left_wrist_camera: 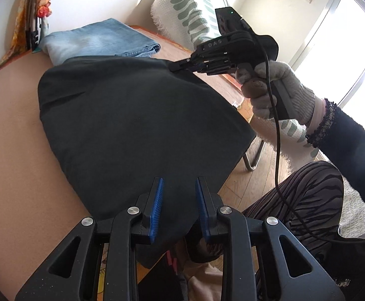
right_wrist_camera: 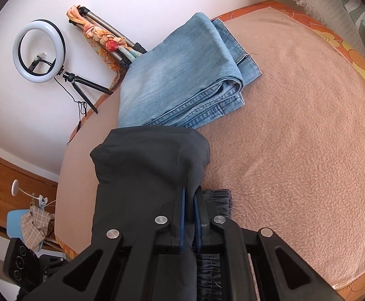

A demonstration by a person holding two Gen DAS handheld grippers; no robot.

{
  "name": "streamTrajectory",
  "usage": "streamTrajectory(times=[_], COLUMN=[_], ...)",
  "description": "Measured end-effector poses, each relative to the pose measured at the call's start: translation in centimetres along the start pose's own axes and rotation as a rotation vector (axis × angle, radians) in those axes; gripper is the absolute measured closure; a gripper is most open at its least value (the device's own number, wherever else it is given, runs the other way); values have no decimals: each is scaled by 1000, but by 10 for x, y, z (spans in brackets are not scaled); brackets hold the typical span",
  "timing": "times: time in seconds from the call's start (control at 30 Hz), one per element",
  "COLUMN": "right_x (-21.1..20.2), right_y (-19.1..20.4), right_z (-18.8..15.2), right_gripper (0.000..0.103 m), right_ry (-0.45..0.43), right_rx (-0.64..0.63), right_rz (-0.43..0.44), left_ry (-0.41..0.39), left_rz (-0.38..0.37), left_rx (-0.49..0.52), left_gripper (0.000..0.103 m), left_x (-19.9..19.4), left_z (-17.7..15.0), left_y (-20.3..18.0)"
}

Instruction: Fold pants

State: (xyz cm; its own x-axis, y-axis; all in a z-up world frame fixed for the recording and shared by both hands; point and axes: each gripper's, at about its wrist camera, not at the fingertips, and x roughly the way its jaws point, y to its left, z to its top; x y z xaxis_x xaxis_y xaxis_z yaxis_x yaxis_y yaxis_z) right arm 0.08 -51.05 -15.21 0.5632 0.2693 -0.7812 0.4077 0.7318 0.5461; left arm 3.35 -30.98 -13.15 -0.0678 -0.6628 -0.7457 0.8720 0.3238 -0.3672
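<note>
Pants: dark grey pants (left_wrist_camera: 137, 115), folded into a thick, rounded bundle with a smooth top face; the gathered elastic waistband (right_wrist_camera: 219, 195) peeks out at the lower layer in the right wrist view.
Pants place: on the pinkish-tan blanket (right_wrist_camera: 295, 130), near the table's front edge, just in front of the folded jeans.
Left gripper (left_wrist_camera: 178, 202): jaws spread, blue pads apart over the near edge of the pants, nothing pinched between them.
Right gripper (right_wrist_camera: 189, 208): jaws only slightly apart, a fold of the dark fabric sitting between the blue pads; whether the pads press on it I cannot tell.
Right hand (left_wrist_camera: 280, 90): in a grey knit glove, dark sleeve behind it, gripping the handle, a black cable hanging down.
Surface: fuzzy blanket over a table with an orange flowered border (right_wrist_camera: 353, 57).
Jeans: 1 pair of light blue jeans (right_wrist_camera: 182, 75), folded, at the far side by the wall.
Room: white wall, a ring light (right_wrist_camera: 39, 51) on a tripod, a bright window (left_wrist_camera: 345, 50), wooden floor.
</note>
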Motion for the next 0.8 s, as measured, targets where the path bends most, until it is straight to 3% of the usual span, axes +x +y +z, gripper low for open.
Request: streamTrajectory(times=[0.03,0.07,0.3,0.37,0.43,0.5,0.63,0.8], right_x=[-1,-2,29,33,34,26,11,27], right_y=[0,1,-1,1,12,30,54,56], right_z=[1,3,23,26,26,25,31,32], right_gripper=[56,52,51,61,90,98,102,102], right_ry=[-5,-13,16,-7,-24,-62,-131,-97], right_rx=[11,12,72,84,38,-55,-184,-286], right_rz=[29,44,21,11,-1,-41,-155,-294], left_ry=[12,24,23,23,20,17,6,-5], left_rz=[-5,-13,-74,-82,-83,-81,-82,-71], left_rx=[-2,-9,-49,-54,-53,-44,-33,-28], left_gripper=[79,79,79,79,79,79,79,70], left_x=[6,11,26,28,27,29,28,30], left_z=[-4,-8,-23,-23,-23,-23,-25,-23], left_y=[1,1,2,1,0,-1,-4,-13])
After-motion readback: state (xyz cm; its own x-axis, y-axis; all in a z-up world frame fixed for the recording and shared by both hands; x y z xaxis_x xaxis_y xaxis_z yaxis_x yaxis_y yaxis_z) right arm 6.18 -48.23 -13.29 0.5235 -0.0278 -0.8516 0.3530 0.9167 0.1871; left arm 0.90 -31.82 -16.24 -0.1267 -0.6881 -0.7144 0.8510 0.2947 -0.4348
